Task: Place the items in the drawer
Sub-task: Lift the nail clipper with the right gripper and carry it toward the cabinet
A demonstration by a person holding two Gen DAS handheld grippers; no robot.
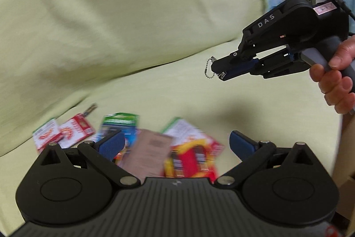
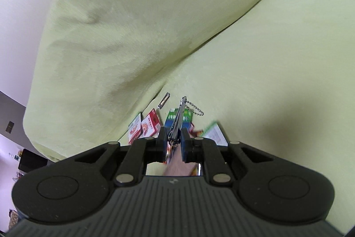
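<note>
My right gripper is shut on a metal nail clipper with a ball chain hanging from its tip. The left wrist view shows that same right gripper held in the air above the sofa seat, the clipper's chain dangling. My left gripper is open, hovering over a blurred pile: a green battery pack, a brown card, a red and yellow pack and two red and white boxes. A second clipper lies by the backrest.
Everything lies on a pale green sofa seat with a tall backrest. A person's hand grips the right tool's handle. A cardboard edge shows at far right. No drawer is visible.
</note>
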